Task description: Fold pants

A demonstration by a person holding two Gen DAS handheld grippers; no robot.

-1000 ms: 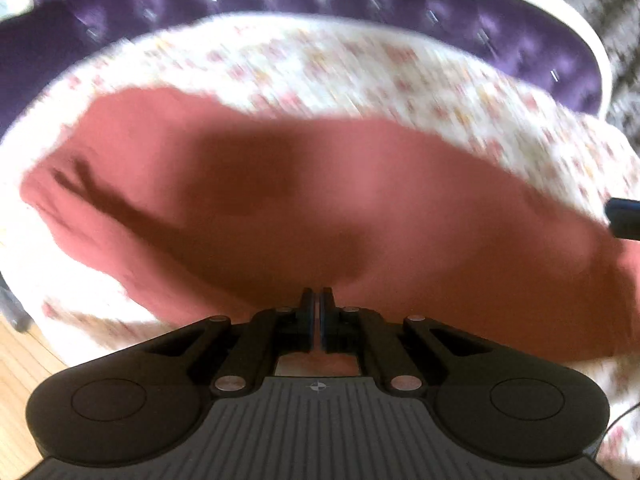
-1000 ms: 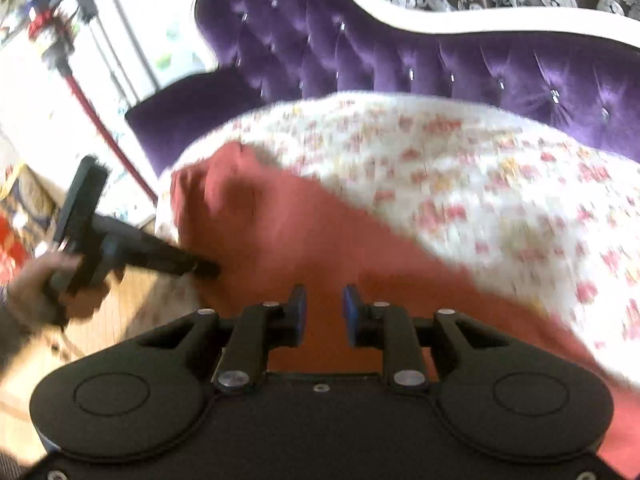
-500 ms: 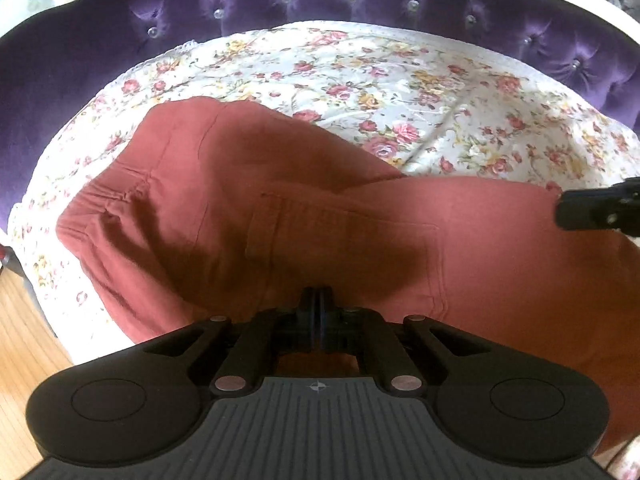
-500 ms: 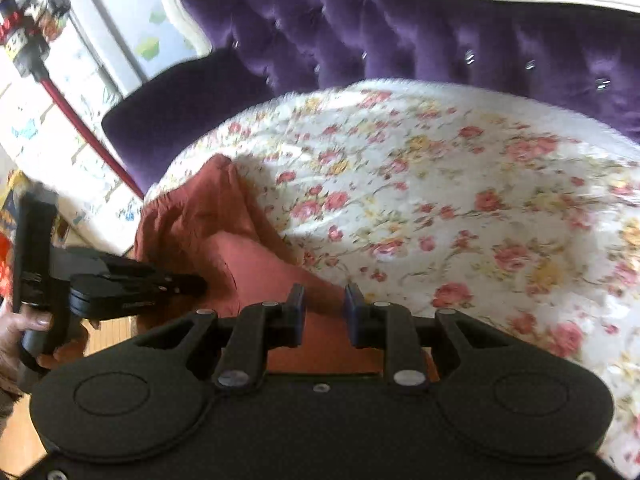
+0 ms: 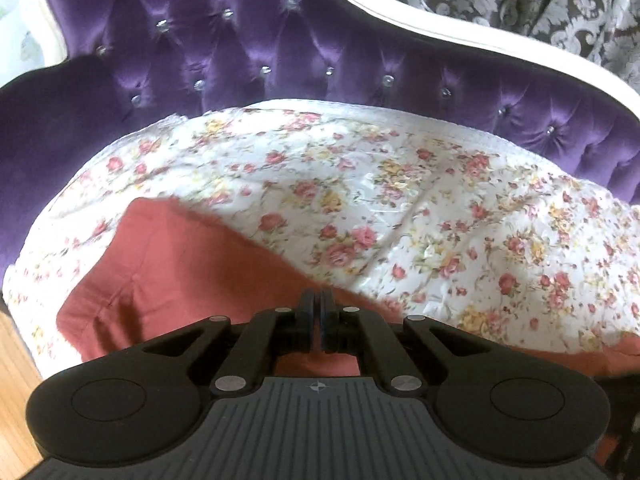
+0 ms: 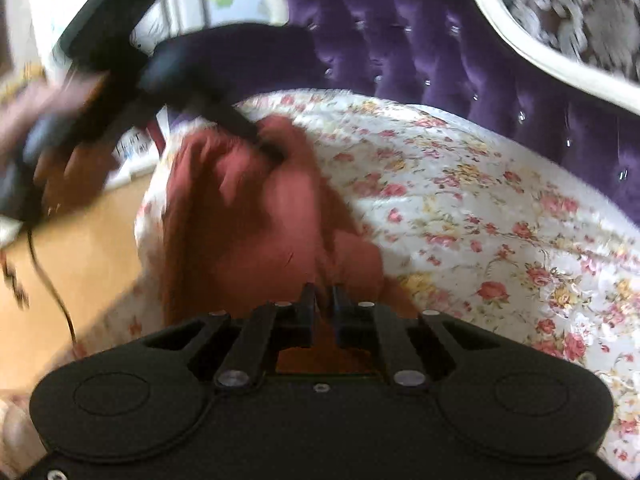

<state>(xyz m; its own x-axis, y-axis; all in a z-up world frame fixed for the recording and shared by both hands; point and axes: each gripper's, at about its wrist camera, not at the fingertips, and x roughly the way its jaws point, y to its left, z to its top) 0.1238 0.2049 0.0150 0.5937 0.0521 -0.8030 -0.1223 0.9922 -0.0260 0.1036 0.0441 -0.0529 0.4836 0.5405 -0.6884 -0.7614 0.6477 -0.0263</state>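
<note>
Rust-red pants (image 5: pixel 176 276) are lying bunched at the near left part of the floral sheet (image 5: pixel 420 216), which is covering the purple sofa (image 5: pixel 280 52).

Left gripper (image 5: pixel 319 300) is angling steeply down, jaws pressed together on a fold of the pants at their near edge. In the right wrist view the left gripper (image 6: pixel 276 156) is coming in from upper left, its tip buried in the raised cloth, with the person's hand (image 6: pixel 36 128) blurred behind it on the handle.

Right gripper (image 6: pixel 323 294) is also tilting down over the near end of the pants. Its jaws are closing, a narrow gap is showing between them and red cloth is sitting in that gap; cannot tell whether the pads are already pressing on it. This view is motion-blurred.

Edges: the pants' far edge is running diagonally across the sheet from upper left to lower right. Their left side is hanging close to the sheet's left edge, next to the wood floor (image 6: pixel 80 248).

Open room: the sheet's whole centre, right and far side up to the tufted sofa back is bare.
</note>
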